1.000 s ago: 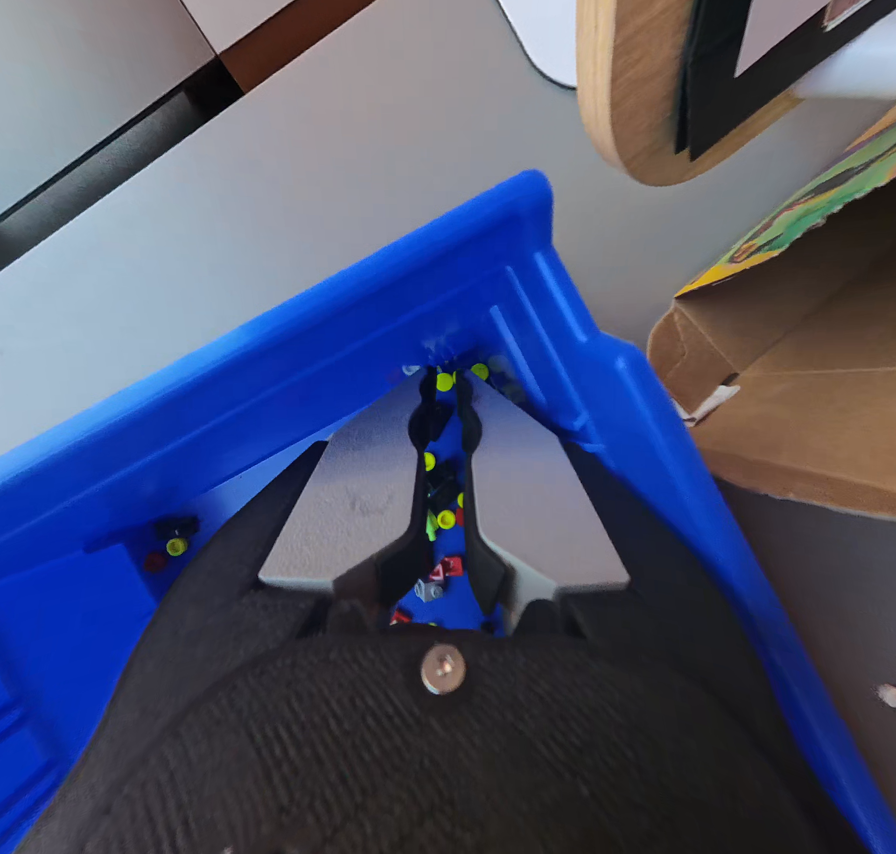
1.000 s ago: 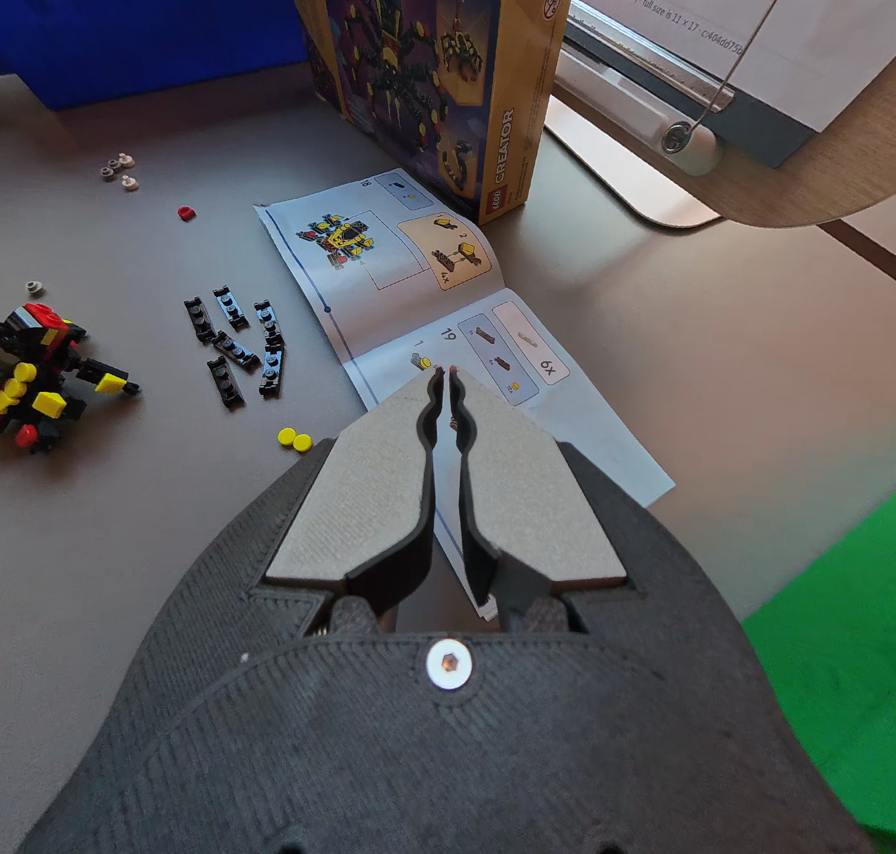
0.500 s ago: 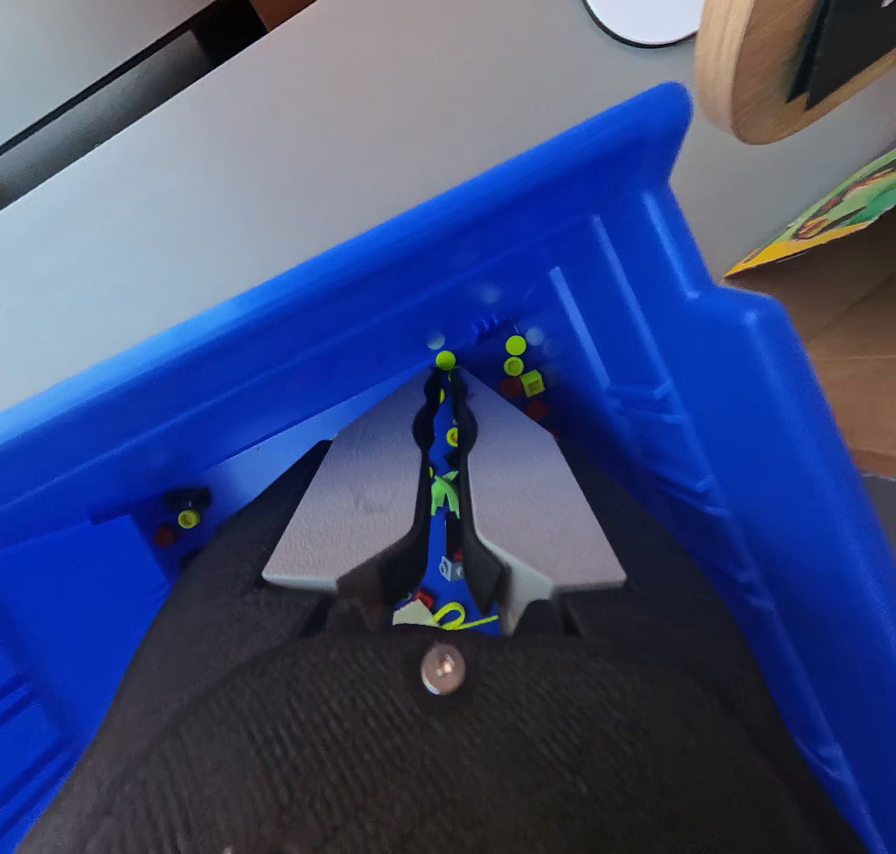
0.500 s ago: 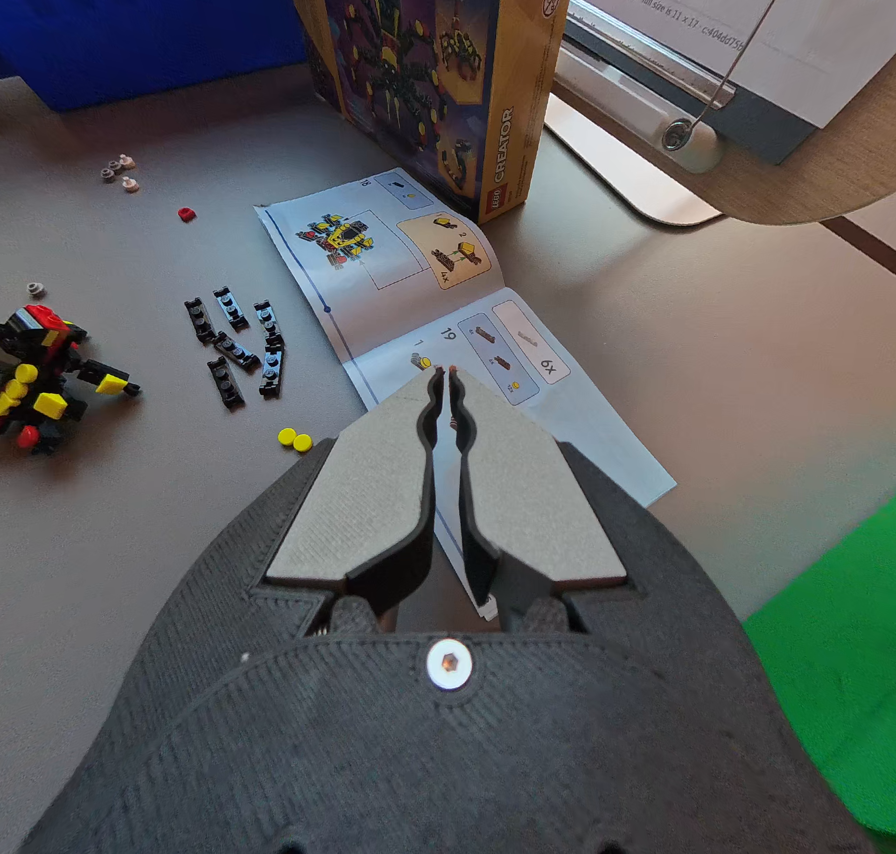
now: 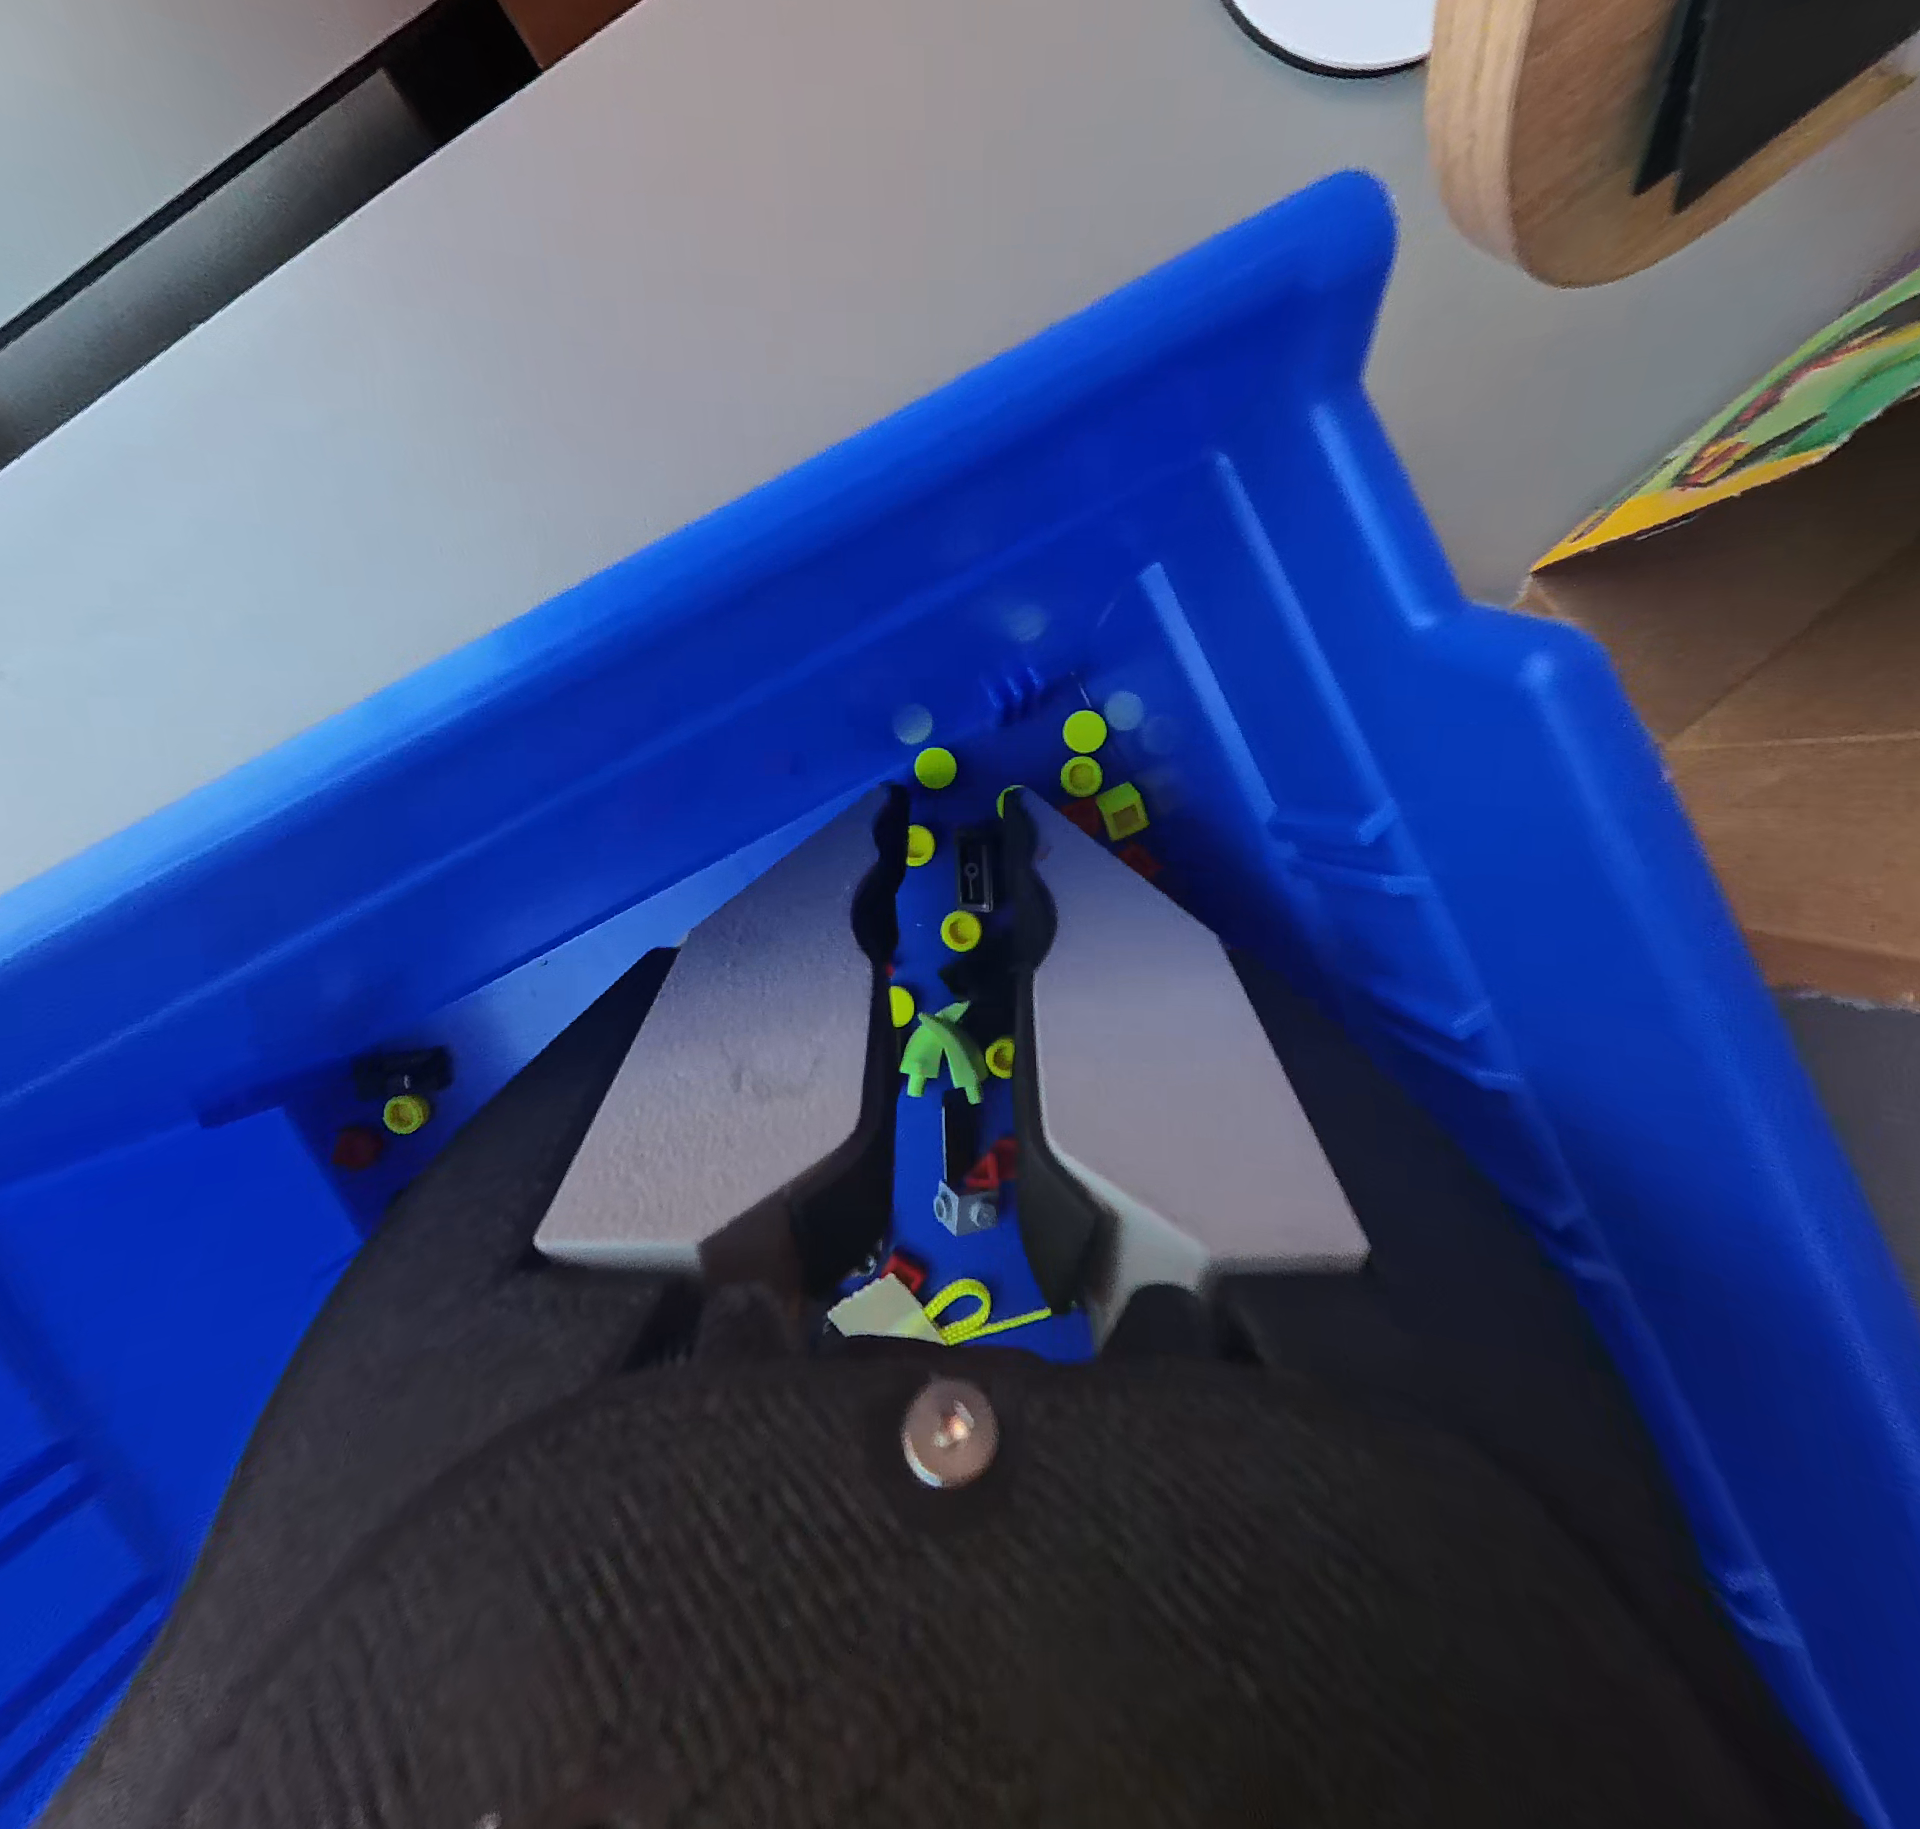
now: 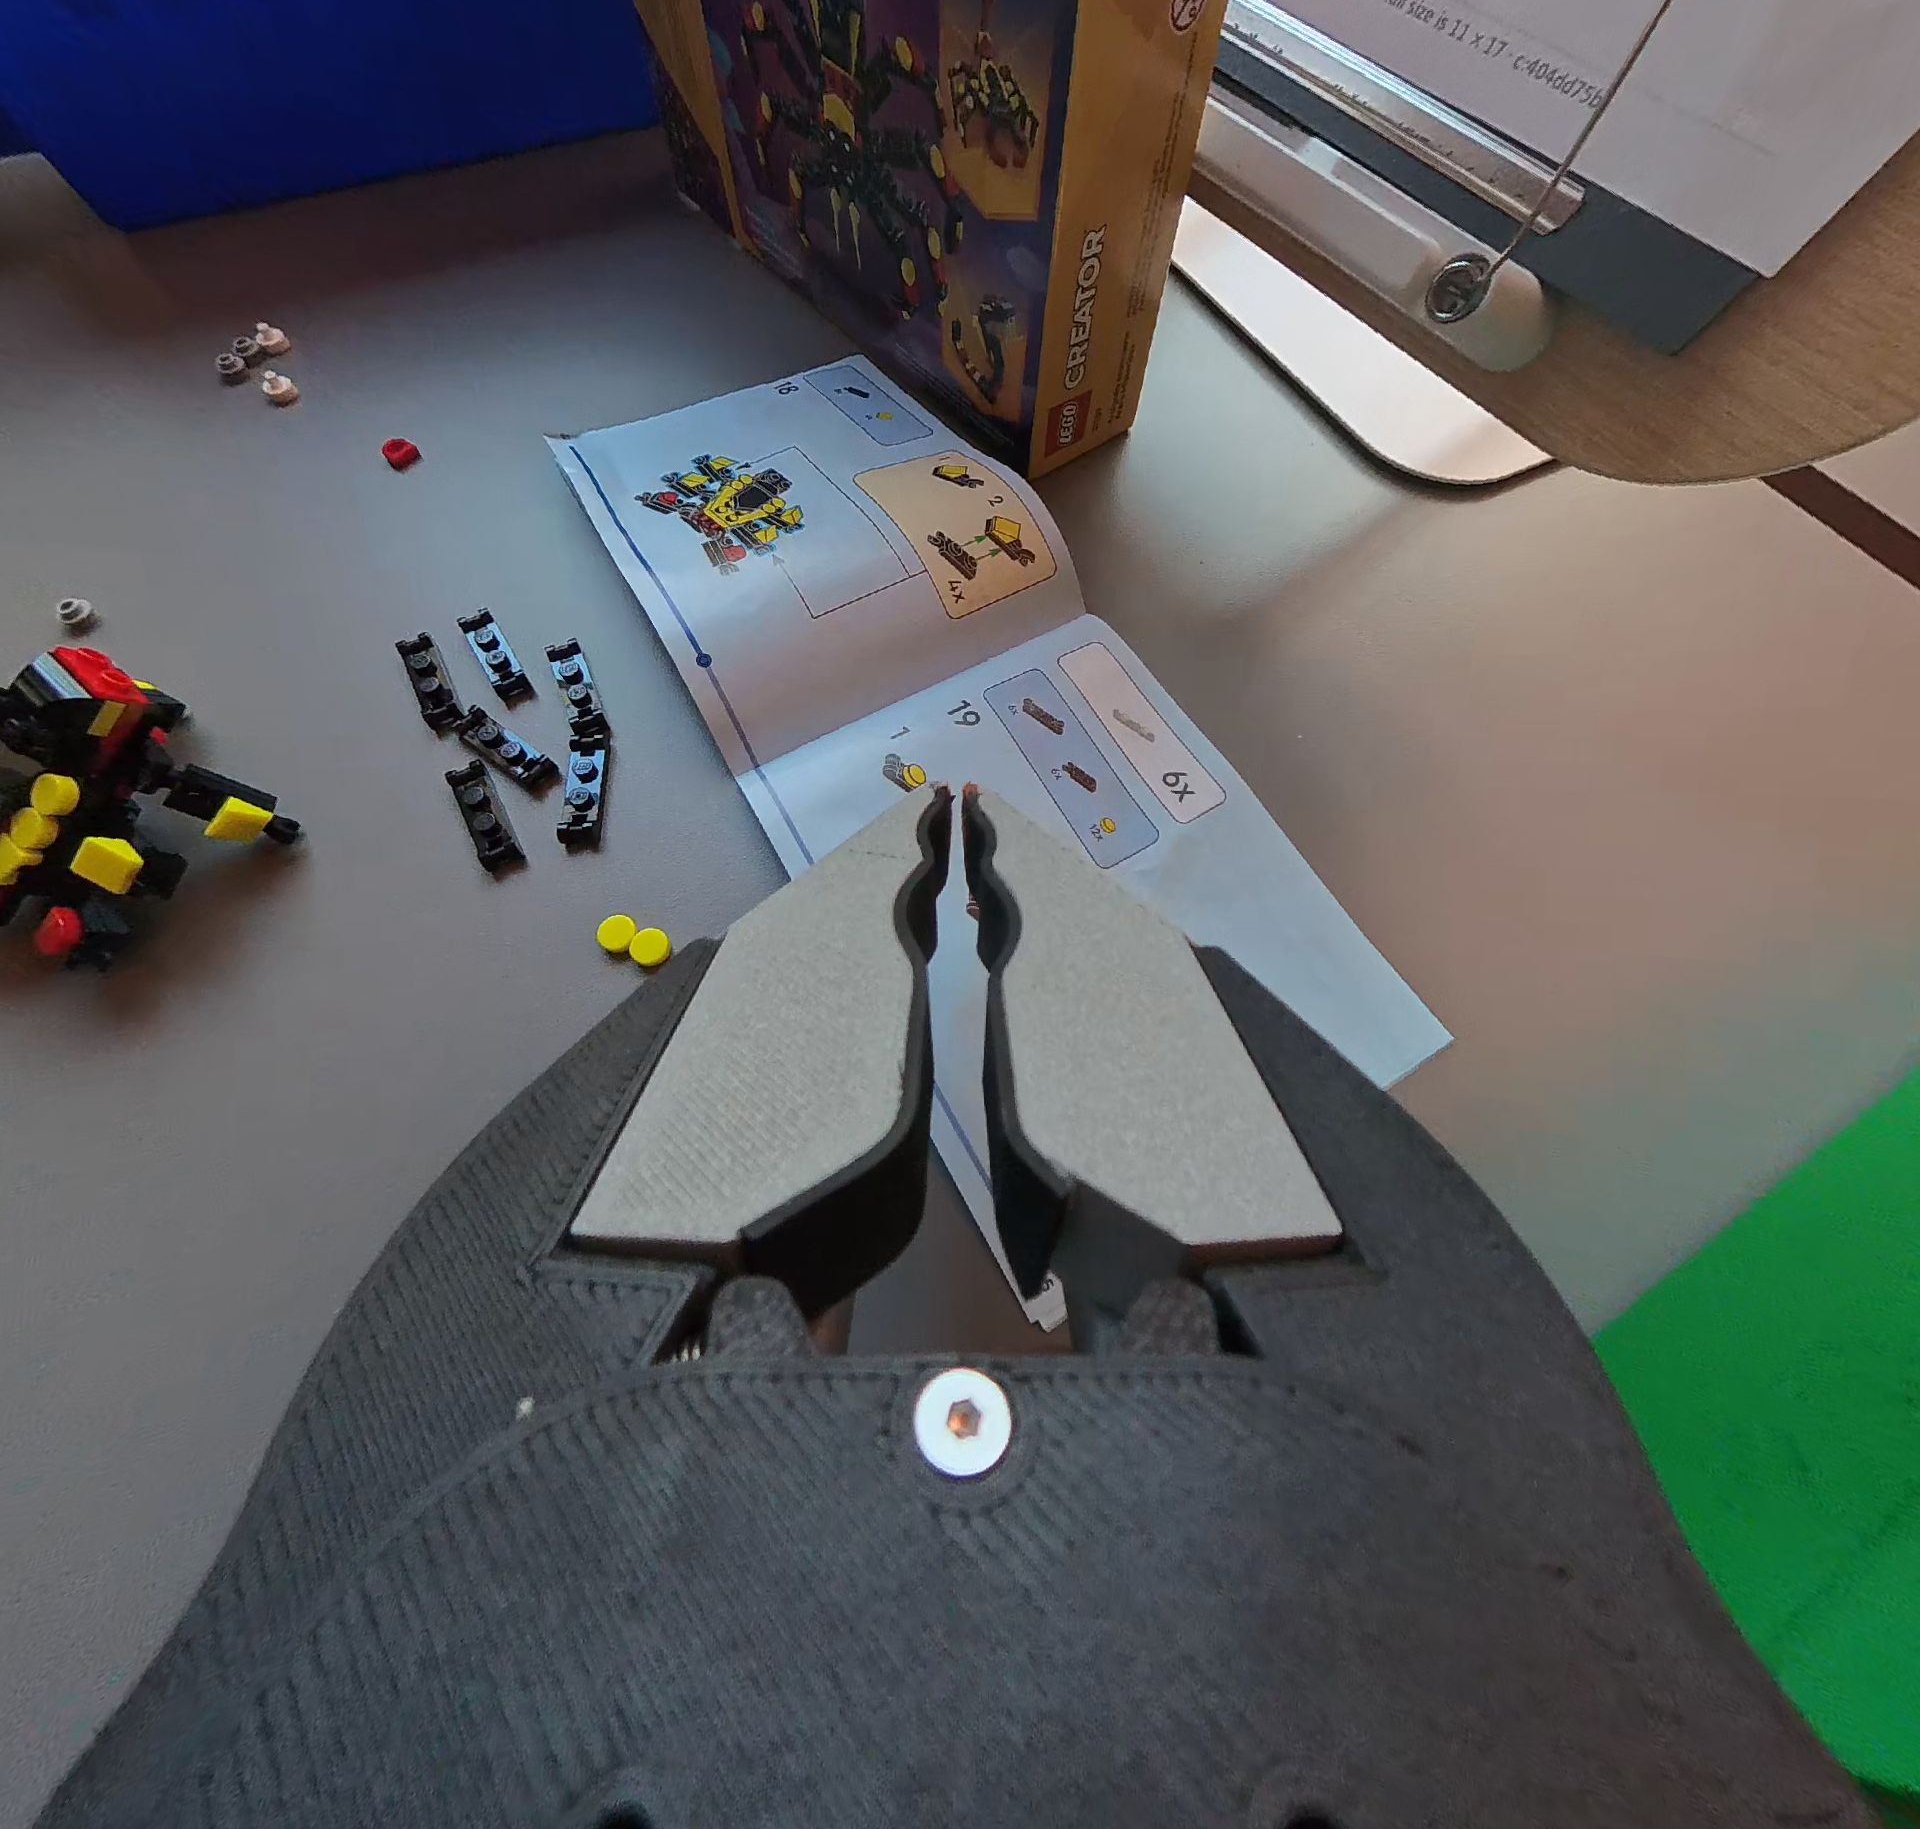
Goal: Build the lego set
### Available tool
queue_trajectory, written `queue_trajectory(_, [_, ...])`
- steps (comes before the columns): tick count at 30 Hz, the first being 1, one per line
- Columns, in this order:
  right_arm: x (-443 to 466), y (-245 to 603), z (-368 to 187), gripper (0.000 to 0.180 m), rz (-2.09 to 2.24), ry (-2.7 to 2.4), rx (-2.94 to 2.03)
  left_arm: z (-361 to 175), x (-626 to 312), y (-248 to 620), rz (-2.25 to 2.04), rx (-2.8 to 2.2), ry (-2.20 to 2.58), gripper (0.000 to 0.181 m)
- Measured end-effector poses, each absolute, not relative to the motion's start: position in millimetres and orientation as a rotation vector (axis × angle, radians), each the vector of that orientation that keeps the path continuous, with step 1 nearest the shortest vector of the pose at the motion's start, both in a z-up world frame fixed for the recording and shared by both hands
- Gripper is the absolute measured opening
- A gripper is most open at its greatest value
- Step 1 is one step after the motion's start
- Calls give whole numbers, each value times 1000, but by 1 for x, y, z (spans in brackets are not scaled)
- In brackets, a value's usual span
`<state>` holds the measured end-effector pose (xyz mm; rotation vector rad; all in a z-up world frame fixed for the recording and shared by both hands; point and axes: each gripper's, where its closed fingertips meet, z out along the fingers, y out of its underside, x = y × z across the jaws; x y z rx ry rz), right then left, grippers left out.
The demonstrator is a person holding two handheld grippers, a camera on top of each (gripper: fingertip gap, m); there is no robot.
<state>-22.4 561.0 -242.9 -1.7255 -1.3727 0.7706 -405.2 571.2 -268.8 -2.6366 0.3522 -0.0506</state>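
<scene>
Lego parts are reached for in the bin while the model sits on the table.

The left gripper (image 5: 954, 805) is held inside the blue bin (image 5: 1039, 491), jaws parted over yellow studs (image 5: 933, 767) near the bin's far corner, nothing gripped. The right gripper (image 6: 954, 792) is held over the booklet (image 6: 883, 636), jaws nearly closed and empty. The model (image 6: 88, 803) lies at the table's left edge, black plates (image 6: 509, 740) between it and the booklet, the box (image 6: 935, 148) standing behind the booklet.
</scene>
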Motion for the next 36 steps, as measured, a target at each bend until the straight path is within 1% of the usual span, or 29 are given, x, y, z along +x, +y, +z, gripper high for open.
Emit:
queue_trajectory(9, [-23,561,-244,0,769,-1375,-1728,-269,-400,576,-59,-2609,372,10])
queue_trajectory(16, [-23,561,-244,0,768,-1375,-1730,-269,-401,576,-77,-2609,351,11])
queue_trajectory(20, [-23,561,-244,0,766,-1376,-1730,-270,-397,575,-65,-2608,392,3])
queue_trajectory(36, [-23,560,-245,0,762,-1385,-1732,-266,-403,569,-48,-2626,407,0])
